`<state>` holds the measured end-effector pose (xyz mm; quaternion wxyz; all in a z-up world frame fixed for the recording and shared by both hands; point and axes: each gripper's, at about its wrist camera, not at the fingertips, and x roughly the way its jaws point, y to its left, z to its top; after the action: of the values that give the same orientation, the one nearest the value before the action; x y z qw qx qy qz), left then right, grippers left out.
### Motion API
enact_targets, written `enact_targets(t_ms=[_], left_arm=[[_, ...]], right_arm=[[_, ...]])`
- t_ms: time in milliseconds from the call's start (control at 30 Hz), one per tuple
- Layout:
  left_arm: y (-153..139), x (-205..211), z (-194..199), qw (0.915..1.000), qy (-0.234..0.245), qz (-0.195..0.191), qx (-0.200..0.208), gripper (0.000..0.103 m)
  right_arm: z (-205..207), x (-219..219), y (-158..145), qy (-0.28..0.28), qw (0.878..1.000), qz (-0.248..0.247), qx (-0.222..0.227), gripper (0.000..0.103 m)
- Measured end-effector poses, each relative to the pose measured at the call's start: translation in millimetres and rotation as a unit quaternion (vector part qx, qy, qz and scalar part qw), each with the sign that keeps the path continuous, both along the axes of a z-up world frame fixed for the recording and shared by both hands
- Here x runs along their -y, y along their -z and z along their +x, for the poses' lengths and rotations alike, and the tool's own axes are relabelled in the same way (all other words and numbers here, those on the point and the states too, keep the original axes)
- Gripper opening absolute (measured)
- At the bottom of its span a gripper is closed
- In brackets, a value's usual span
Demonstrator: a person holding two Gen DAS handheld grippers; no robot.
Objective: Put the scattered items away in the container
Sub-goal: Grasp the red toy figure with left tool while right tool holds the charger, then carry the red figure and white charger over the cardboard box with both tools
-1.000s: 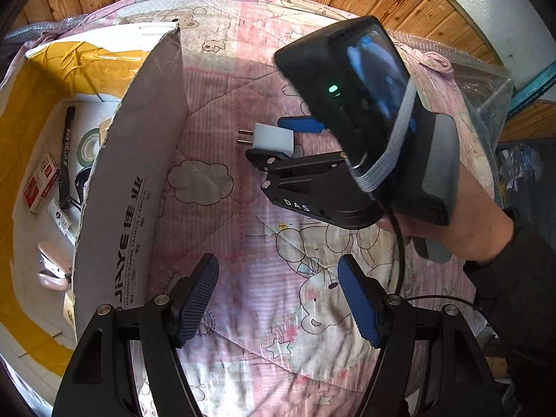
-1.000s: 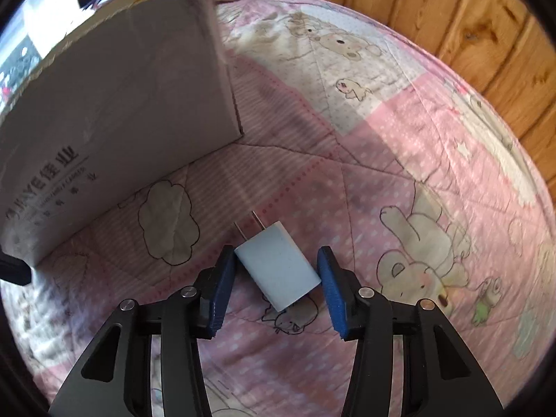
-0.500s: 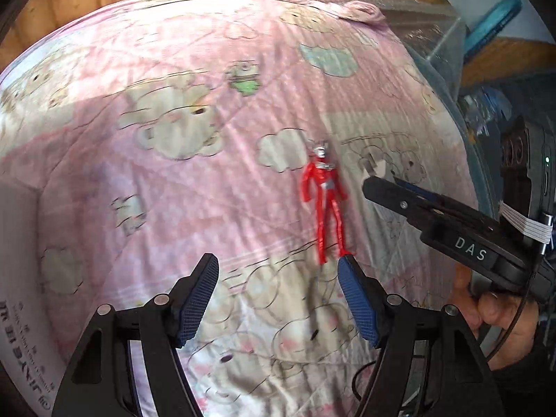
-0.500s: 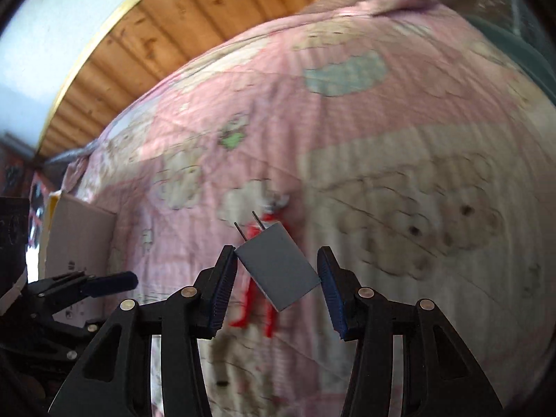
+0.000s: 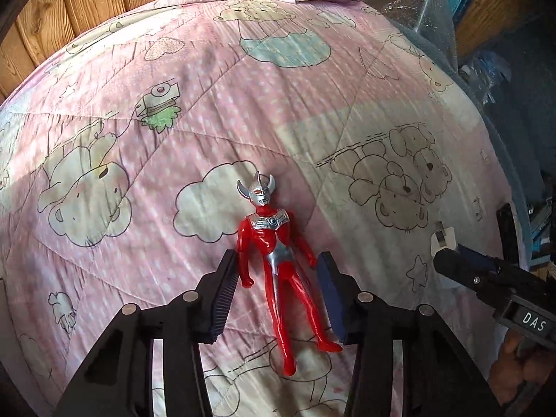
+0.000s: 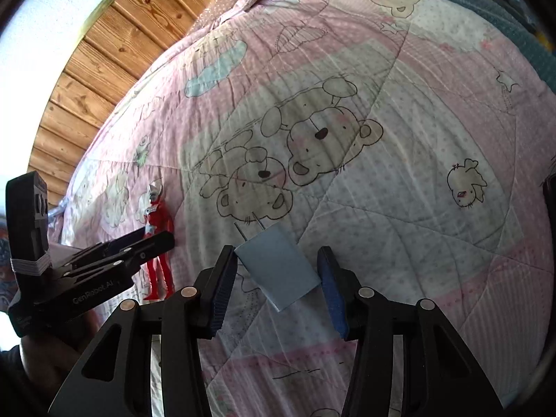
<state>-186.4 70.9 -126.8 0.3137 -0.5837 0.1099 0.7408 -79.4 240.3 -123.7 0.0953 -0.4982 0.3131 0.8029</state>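
Note:
A red and silver toy figure (image 5: 274, 243) lies face up on the pink quilt (image 5: 208, 111), head away from me. My left gripper (image 5: 278, 288) has closed in around it, and the pads touch both of its arms at the waist. In the right wrist view, the right gripper (image 6: 276, 285) is shut on a white plug-in charger (image 6: 278, 271), held tilted above the quilt with its two prongs pointing forward. That view also shows the figure (image 6: 157, 208) and left gripper (image 6: 153, 243) at the left. The charger (image 5: 443, 239) shows at the right edge of the left wrist view. The box is out of view.
A wooden plank wall (image 5: 87, 3) runs behind the bed. Clear bubble wrap (image 5: 410, 3) covers the quilt's far right corner. A teal blanket (image 6: 486, 3) edges the quilt in the right wrist view. A hand (image 6: 45, 358) holds the left gripper.
Both grippers swung away from the cardboard box, the right carrying the charger off the quilt. The left gripper moved onto the red figure and its jaws narrowed around it.

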Motion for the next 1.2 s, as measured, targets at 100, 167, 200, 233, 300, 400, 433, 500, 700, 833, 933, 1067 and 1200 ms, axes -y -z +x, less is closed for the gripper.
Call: enact_targets(t_ms=[100, 167, 200, 233, 300, 400, 433, 500, 700, 833, 933, 1067, 1200], left_arm=[[-9.5, 15.7, -0.2, 0.9999, -0.011, 0.008, 0.01, 0.047], [-16.6, 27.9, 1.5, 0.9996, -0.021, 0.014, 0.014, 0.047], [-20.2, 34.7, 1.3, 0.9993, -0.025, 0.018, 0.019, 0.047], [-22.6, 40.1, 0.0, 0.9992, -0.029, 0.02, 0.017, 0.047], [-30.0, 48.8, 1.1, 0.999, -0.034, 0.026, 0.015, 0.047], [-41.8, 61.1, 5.1, 0.9985, -0.04, 0.036, 0.009, 0.047], [-45.9, 67.0, 6.9, 0.9983, -0.043, 0.038, 0.007, 0.047], [-53.7, 77.8, 11.2, 0.9977, -0.05, 0.045, 0.009, 0.047], [-83.4, 119.4, 30.2, 0.9947, -0.079, 0.066, 0.002, 0.047], [-103.3, 151.8, 47.5, 0.9919, -0.1, 0.078, -0.007, 0.048], [-114.1, 176.4, 61.4, 0.9894, -0.118, 0.084, -0.01, 0.048], [-124.8, 205.9, 80.9, 0.9861, -0.138, 0.091, -0.016, 0.048], [-137.2, 235.0, 97.5, 0.9808, -0.162, 0.103, -0.032, 0.048]], right_arm=[[1.6, 6.1, -5.2, -0.004, 1.0, 0.001, -0.01, 0.05], [1.5, 12.8, -7.3, -0.01, 1.0, -0.001, -0.012, 0.05], [0.8, 16.9, -8.1, -0.014, 1.0, -0.002, -0.013, 0.05], [0.1, 22.1, -9.2, -0.018, 1.0, -0.002, -0.013, 0.05], [-2.1, 33.9, -13.5, -0.029, 0.999, -0.002, -0.014, 0.05], [-4.2, 54.2, -22.2, -0.05, 0.999, 0.001, -0.017, 0.05], [-4.3, 61.5, -25.3, -0.058, 0.998, 0.002, -0.018, 0.05], [-6.7, 77.0, -32.1, -0.074, 0.997, 0.004, -0.021, 0.05], [-10.2, 122.2, -57.2, -0.123, 0.992, 0.015, -0.033, 0.05], [-11.2, 151.1, -74.2, -0.153, 0.987, 0.024, -0.042, 0.05], [-10.5, 171.7, -87.5, -0.175, 0.983, 0.028, -0.05, 0.05], [-8.3, 202.8, -99.9, -0.21, 0.976, 0.036, -0.054, 0.05], [-4.9, 237.3, -109.9, -0.251, 0.965, 0.046, -0.052, 0.05]])
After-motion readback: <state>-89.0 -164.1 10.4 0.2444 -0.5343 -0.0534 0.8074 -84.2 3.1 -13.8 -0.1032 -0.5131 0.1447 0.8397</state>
